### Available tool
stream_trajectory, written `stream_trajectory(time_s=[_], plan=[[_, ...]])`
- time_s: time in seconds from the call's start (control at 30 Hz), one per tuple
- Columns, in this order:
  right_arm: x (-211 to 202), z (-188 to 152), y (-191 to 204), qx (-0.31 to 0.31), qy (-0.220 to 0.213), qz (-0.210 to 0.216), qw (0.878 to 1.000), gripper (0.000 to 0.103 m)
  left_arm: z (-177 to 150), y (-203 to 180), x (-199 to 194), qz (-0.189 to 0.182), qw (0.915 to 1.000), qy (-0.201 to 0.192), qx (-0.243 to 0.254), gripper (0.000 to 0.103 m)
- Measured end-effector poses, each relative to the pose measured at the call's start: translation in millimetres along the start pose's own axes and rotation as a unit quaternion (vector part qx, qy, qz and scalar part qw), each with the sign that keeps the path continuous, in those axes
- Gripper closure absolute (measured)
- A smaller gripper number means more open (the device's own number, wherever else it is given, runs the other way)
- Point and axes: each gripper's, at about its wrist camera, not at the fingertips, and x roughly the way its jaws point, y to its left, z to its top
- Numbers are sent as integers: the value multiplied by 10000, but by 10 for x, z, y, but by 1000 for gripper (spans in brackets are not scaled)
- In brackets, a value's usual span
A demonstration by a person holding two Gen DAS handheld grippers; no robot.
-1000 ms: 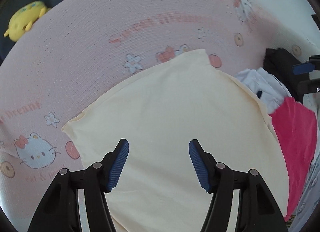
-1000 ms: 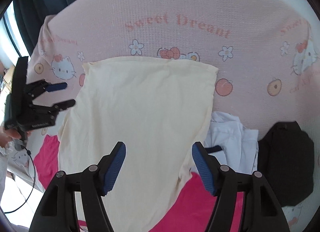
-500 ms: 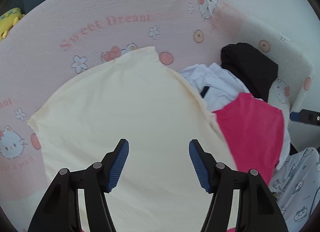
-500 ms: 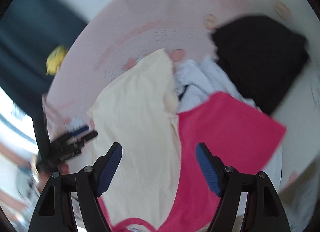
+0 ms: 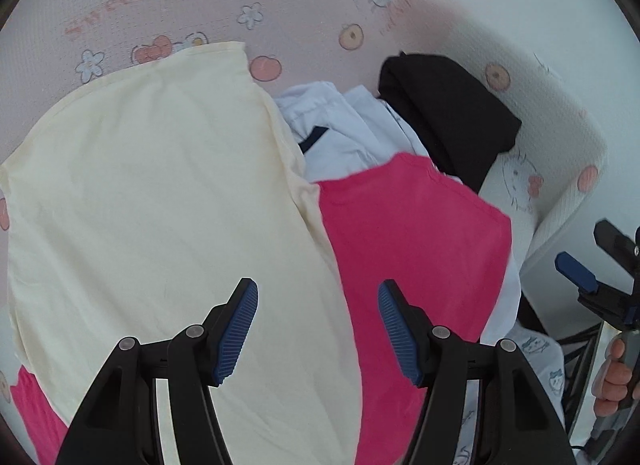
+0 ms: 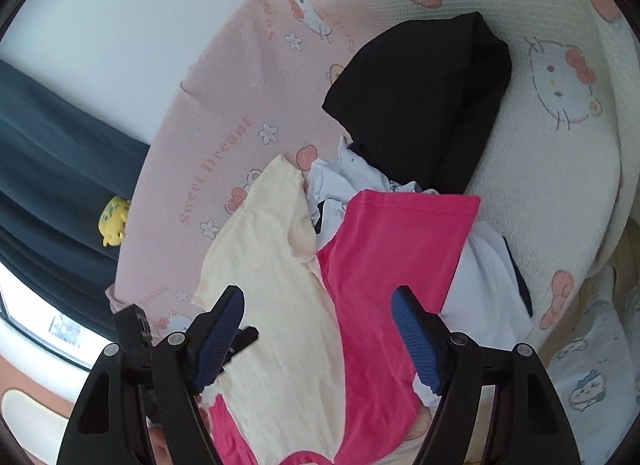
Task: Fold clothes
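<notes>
Nearest, the left gripper (image 5: 318, 327) hangs with its jaws apart and empty over the seam where the cream shirt (image 5: 160, 205) overlaps the pink shirt (image 5: 408, 233). The right gripper (image 6: 318, 339) is empty too, its jaws spread wide after just opening further, above that same overlap.

Taking the pink shirt as landmark: it lies flat on the bed (image 5: 200, 5), the cream shirt spread beside it and covering 1 of its edges. Both look thin, light and limp, likely to sag and crease from a single pinch, so a hold at 2 corners or along a hem should carry them best. The pink shirt's straight hem (image 6: 416, 201) on its far side is exposed and looks the easiest edge to take.

Just beyond that hem sit crumpled white clothes (image 5: 340, 133), and beyond those a folded black garment (image 6: 416, 105). Past the cream shirt the bed cover is bare, offering room to fold. The bed's rounded corner lies close beyond the black garment.
</notes>
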Motion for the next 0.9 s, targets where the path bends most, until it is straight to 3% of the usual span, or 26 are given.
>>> stream_trajectory(time_s=[0.17,0.27,0.37,0.43,0.57,0.7,0.9], plan=[[143,-254,-72,400,193,326,9985,27,-175,-145,-36,241,9991,-106,317,43],[231,-338,-51,355,408,49,9985,27,-271,-177,-20,380,9986,-121,350,43],[222,-425,-126,714,382,458,9957,27,-369,-195,-4,428,9984,-96,348,43],[211,-476,-194,877,388,503,9941,27,-456,-214,10,441,9985,-57,319,43],[178,-519,-336,969,313,281,9944,27,-660,-219,55,377,9992,65,91,43],[156,-449,-468,1256,153,565,9904,27,-861,-120,122,178,9985,211,-477,43],[152,-282,-474,857,199,427,9952,27,-842,96,270,42,9923,278,-1208,43]])
